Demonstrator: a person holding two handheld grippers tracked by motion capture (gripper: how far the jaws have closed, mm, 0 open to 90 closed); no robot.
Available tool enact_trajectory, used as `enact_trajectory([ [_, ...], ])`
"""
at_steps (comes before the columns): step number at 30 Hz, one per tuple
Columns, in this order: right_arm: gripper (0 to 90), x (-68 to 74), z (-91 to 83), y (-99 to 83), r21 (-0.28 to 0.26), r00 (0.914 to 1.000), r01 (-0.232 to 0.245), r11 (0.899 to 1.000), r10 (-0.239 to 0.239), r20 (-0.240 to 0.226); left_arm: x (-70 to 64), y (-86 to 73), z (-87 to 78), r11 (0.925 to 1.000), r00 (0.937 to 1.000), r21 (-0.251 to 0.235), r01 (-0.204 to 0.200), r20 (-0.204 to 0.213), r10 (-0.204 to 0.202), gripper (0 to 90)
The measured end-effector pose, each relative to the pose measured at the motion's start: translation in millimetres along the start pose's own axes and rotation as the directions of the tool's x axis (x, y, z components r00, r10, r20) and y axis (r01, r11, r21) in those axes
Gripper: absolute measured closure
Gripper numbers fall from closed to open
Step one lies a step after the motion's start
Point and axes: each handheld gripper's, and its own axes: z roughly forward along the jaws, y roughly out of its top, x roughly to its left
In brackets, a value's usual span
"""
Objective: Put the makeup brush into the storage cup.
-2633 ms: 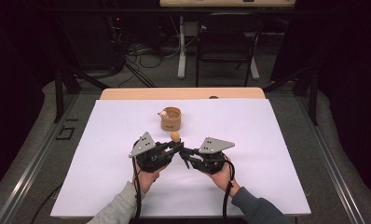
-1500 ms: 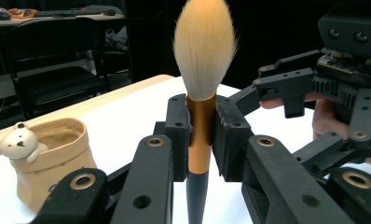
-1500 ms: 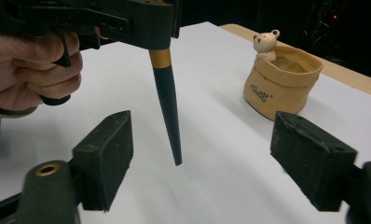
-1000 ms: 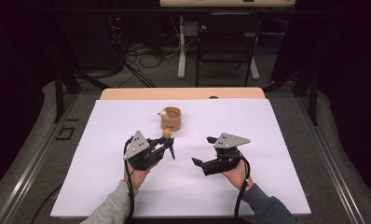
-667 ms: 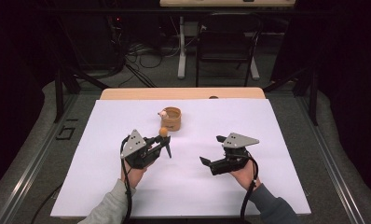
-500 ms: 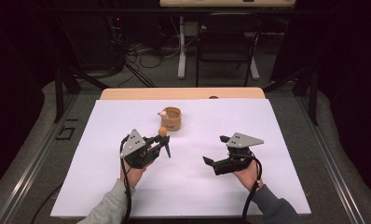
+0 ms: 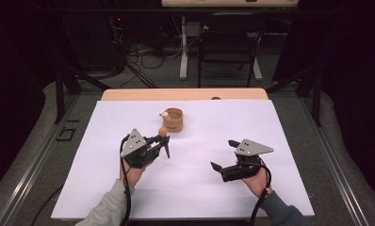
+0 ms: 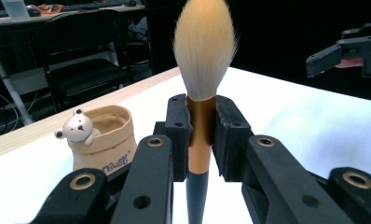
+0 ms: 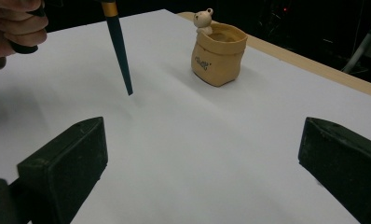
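White sheet (image 7: 190,188) covers table.

High view: left gripper (image 7: 163,145) clamped on brush (image 7: 164,137), just short of tan pot (image 7: 174,119); upright hold likely readies handle-first drop into pot. Right gripper (image 7: 225,155) apart, empty, well clear at right. Open sheet all round; edges distant.

Left gripper view: jaws pinch gold ferrule (image 8: 202,133), bristles up; pot (image 8: 102,140) near left.

Right gripper view: jaws wide; handle tip (image 9: 120,60) above sheet; pot (image 9: 218,53) beyond.
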Motion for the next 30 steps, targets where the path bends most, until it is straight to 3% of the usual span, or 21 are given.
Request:
enact_trajectory([
  [7, 0.8, 2.7, -4.4, -5.8, 0.001, 0.9995, 0.016, 1.000, -0.016, 0.026, 6.8, 4.0, -0.4, 1.0000, 0.9999, 0.002, -0.006, -0.014, 0.006, 78.2],
  [14, 0.9, 6.6, -6.5, -8.5, 0.004, 0.9996, 0.022, 1.000, -0.022, 0.019, 14.0, 7.5, 3.2, 0.9999, 0.9999, 0.010, 0.007, -0.012, -0.007, 78.1],
  [18, 1.1, 6.5, -5.8, -8.2, 0.006, 0.9987, 0.041, 0.999, -0.041, 0.032, 14.1, 12.2, 7.9, 0.9998, 0.9999, 0.016, -0.008, -0.007, 0.008, 78.2],
  [30, 1.7, 2.7, -4.2, -9.9, 0.001, 0.9986, 0.032, 0.999, -0.033, 0.042, 19.5, 30.7, 16.8, 0.9991, 0.9994, 0.025, -0.035, 0.000, 0.035, 78.1],
])
